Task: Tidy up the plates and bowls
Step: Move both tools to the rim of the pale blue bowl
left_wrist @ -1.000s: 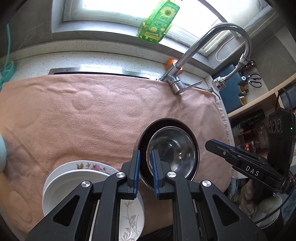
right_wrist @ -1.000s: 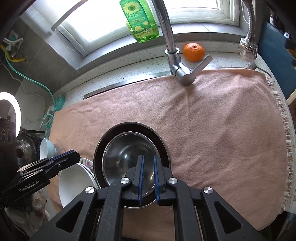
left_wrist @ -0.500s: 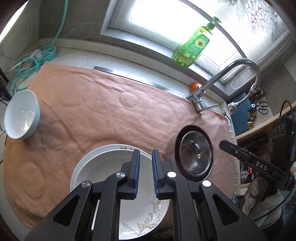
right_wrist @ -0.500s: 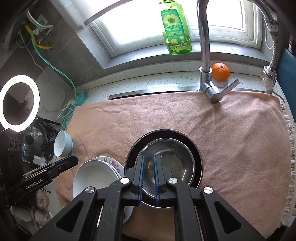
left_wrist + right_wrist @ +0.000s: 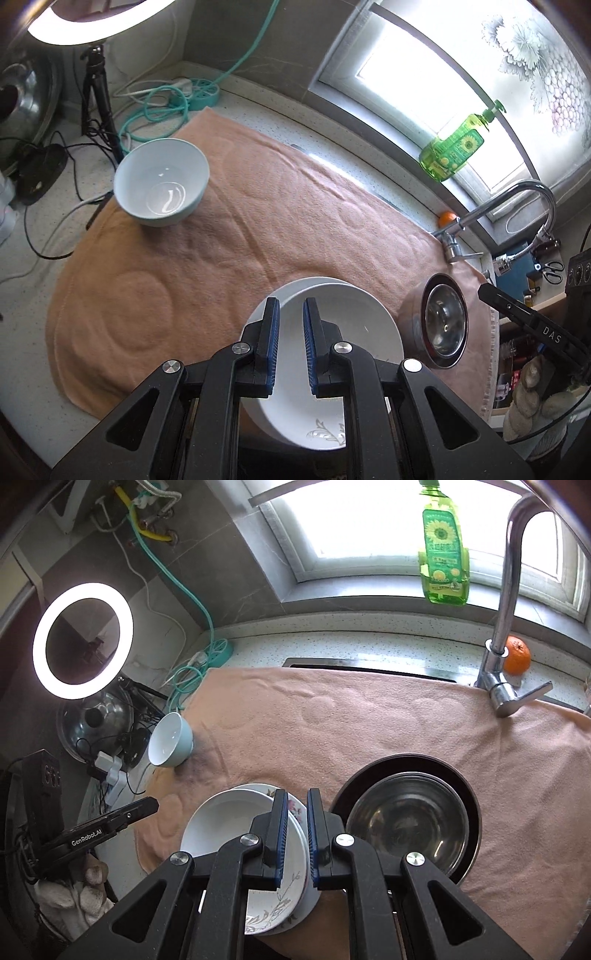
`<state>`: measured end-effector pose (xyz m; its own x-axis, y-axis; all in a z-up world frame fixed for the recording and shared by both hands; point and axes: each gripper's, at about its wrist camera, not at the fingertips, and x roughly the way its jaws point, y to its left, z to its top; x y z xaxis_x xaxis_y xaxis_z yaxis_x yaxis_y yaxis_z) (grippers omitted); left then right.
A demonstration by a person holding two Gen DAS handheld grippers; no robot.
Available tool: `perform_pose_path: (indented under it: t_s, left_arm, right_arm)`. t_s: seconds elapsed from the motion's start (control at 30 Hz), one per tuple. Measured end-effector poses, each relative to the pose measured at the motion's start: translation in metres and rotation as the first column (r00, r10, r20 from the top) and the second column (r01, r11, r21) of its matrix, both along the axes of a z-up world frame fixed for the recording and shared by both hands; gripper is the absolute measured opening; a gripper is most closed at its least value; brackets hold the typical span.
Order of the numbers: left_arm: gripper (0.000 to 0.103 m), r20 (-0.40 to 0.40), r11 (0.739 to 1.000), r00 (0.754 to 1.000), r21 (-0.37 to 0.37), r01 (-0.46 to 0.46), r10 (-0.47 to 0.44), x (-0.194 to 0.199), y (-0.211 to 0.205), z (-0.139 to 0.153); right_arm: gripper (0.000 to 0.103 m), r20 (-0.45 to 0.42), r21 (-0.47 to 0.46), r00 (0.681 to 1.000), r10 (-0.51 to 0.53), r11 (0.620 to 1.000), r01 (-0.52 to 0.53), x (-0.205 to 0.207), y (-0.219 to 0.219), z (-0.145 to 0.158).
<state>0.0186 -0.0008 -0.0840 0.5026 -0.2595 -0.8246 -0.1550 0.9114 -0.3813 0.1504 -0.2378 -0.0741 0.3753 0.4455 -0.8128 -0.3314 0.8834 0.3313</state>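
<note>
A fuzzy peach towel (image 5: 229, 236) with pressed ring marks covers the counter. At its near edge sit glossy white plates (image 5: 354, 332), stacked, the lower one rimmed with pink flowers. Just right of the stack, a shiny steel bowl (image 5: 406, 823) nests in a dark round bowl (image 5: 469, 794). Far left of the stack, a smooth pale-blue ceramic bowl (image 5: 162, 186) rests alone. The left gripper (image 5: 290, 314) and right gripper (image 5: 296, 805) both hover over the stack, blue-padded jaws drawn together, holding nothing.
</note>
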Motion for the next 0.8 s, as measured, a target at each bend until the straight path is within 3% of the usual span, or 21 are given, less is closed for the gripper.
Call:
perform_pose_path:
  t_s: [0.1,0.37,0.47,0.57,0.8]
  left_arm:
    - [0.011,0.012,0.998,0.997,-0.002,-0.070,0.070,-0.009,0.017,0.004]
    - [0.017,0.020,0.978,0.978,-0.009,-0.206,0.207,-0.023,0.068,0.004]
    - [0.018,0.019,0.975,0.975,-0.020,-0.223,0.223,-0.023,0.082,0.002]
    - [0.039,0.034,0.972,0.972,-0.028,-0.232,0.233,-0.020,0.097,-0.002]
    - [0.040,0.019,0.982,0.982,-0.036,-0.186,0.187,0.000,0.129,-0.012]
  right_arm:
    - [0.009,0.022,-0.008,0.999,0.038,0.999,-0.038,-0.002,0.014,0.006]
    - [0.010,0.001,0.097,0.996,0.090,0.991,-0.090,-0.001,0.044,0.012]
    - [0.010,0.007,0.107,0.996,0.094,0.990,-0.094,-0.001,0.061,0.014]
    - [0.010,0.012,0.096,0.994,0.104,0.990,-0.105,-0.002,0.080,0.014]
    - [0.010,-0.004,0.053,0.994,0.107,0.993,-0.107,0.003,0.131,0.003]
